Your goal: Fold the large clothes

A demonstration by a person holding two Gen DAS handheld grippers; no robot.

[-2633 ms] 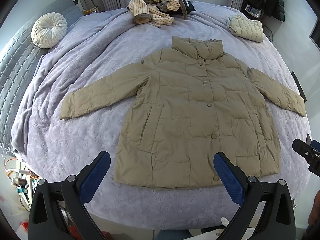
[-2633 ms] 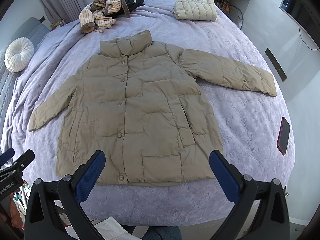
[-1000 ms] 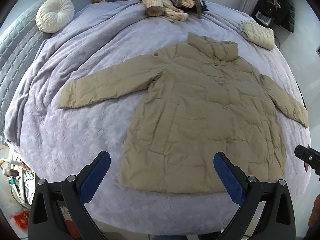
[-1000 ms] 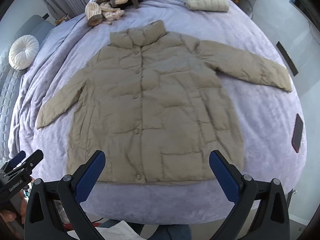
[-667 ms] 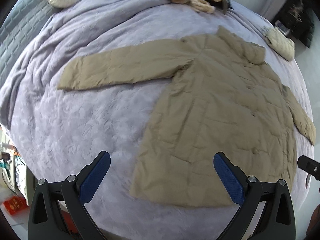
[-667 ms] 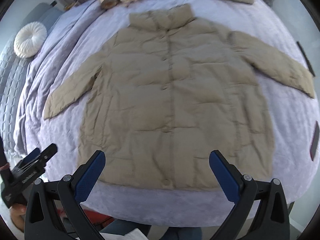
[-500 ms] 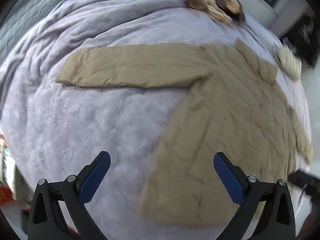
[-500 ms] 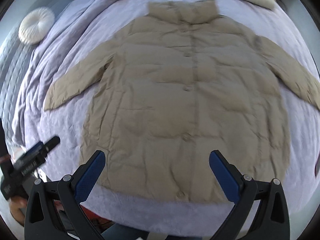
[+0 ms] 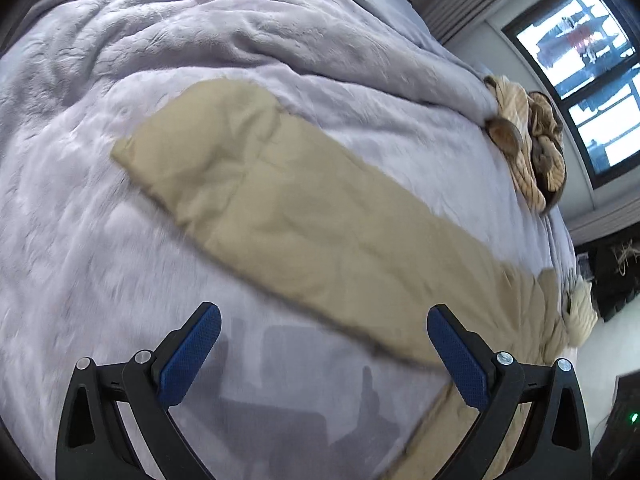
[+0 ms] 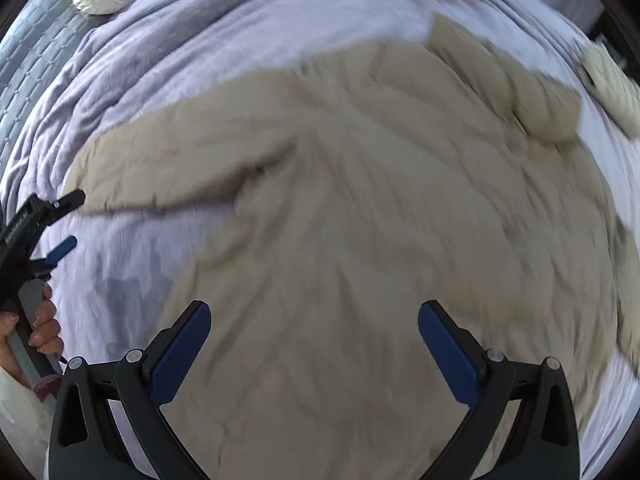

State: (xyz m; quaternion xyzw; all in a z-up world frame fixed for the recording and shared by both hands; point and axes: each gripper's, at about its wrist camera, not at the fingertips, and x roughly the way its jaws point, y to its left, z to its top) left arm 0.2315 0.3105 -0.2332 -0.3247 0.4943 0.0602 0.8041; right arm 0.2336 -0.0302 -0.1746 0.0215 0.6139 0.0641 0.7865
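Gaping left hand-held gripper (image 9: 324,344) seemingly above sleeve (image 9: 288,216)

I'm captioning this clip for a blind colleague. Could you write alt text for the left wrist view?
An open left gripper hovers over the outstretched sleeve of a tan puffer coat lying flat on a lavender bedspread. A pile of striped knitwear sits at the bed's far edge, near a window.

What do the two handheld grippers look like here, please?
Both the left gripper and the right gripper have black plastic frames with silver bolts and two fingers faced with textured blue pads. The left one has white lettering and a grey handle.
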